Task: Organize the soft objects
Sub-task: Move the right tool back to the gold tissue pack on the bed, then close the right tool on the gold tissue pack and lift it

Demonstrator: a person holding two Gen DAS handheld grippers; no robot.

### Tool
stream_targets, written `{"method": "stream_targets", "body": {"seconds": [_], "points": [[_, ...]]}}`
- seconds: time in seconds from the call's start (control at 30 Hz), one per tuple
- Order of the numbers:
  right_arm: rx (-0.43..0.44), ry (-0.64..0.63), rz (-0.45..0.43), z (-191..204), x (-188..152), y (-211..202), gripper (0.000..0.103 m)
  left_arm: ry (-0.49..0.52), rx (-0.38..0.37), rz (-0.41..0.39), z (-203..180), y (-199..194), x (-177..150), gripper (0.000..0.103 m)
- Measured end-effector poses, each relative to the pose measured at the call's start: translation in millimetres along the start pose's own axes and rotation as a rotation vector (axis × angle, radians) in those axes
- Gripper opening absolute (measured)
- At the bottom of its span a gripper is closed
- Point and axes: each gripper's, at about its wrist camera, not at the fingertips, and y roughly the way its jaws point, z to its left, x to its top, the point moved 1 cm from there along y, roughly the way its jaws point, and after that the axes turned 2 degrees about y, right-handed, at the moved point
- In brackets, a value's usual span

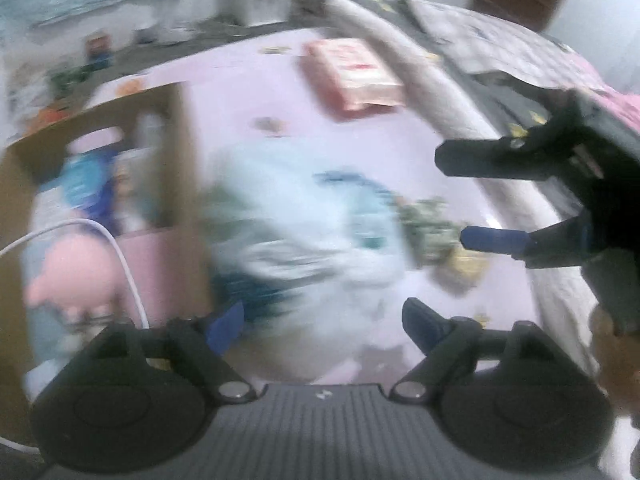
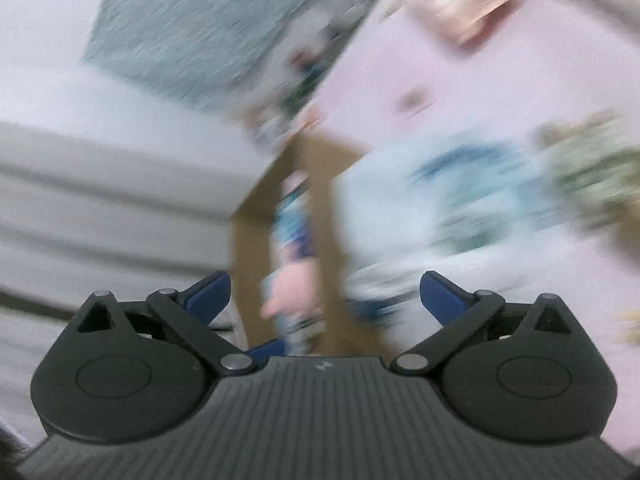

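Pink bedsheet filled both views, badly motion-blurred. Your left gripper had its jaws spread wide, gripping nothing, right over a pale blue-and-white soft bundle lying on the sheet. Your right gripper was likewise spread wide and empty, entering the left view from the right edge. Left of the bundle stood a cardboard box with a pink plush inside. Farther back lay a pink packet.
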Motion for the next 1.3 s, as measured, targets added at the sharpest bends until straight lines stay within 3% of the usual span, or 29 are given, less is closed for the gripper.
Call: {"method": "stream_targets", "body": {"seconds": [0.17, 0.27, 0.47, 0.63, 0.8, 1.03, 1.17, 1.3], "points": [[-0.242, 0.048, -0.105, -61.4, 24.8, -54.1, 0.102, 0.066, -0.059, 0.039, -63.2, 41.2, 10.5, 0.090], [-0.314, 0.063, -0.112, -92.8, 35.0, -69.9, 0.102, 0.088, -0.059, 0.054, -93.6, 67.5, 11.8, 0.090], [-0.356, -0.079, -0.006, -122.8, 65.0, -54.7, 0.095, 0.092, -0.058, 0.075, -131.2, 118.8, 9.9, 0.088], [-0.366, -0.149, 0.138, -141.9, 94.4, -26.0, 0.066, 0.124, -0.047, 0.089, -151.8, 154.3, 15.3, 0.083], [-0.367, -0.091, 0.191, -156.0, 97.8, -30.6, 0.052, 0.118, -0.026, 0.105, -157.9, 179.6, 24.4, 0.083], [-0.352, 0.055, 0.239, -183.8, 93.3, -26.9, 0.043, 0.103, -0.041, 0.178, -161.5, 205.2, 27.9, 0.082], [-0.338, 0.045, 0.249, -183.3, 95.0, -17.8, 0.043, 0.099, -0.057, 0.190, -167.2, 208.2, 23.9, 0.081], [-0.331, 0.035, 0.252, -182.1, 99.6, -13.9, 0.043, 0.102, -0.122, 0.225, -174.7, 203.9, 16.5, 0.079]]}}
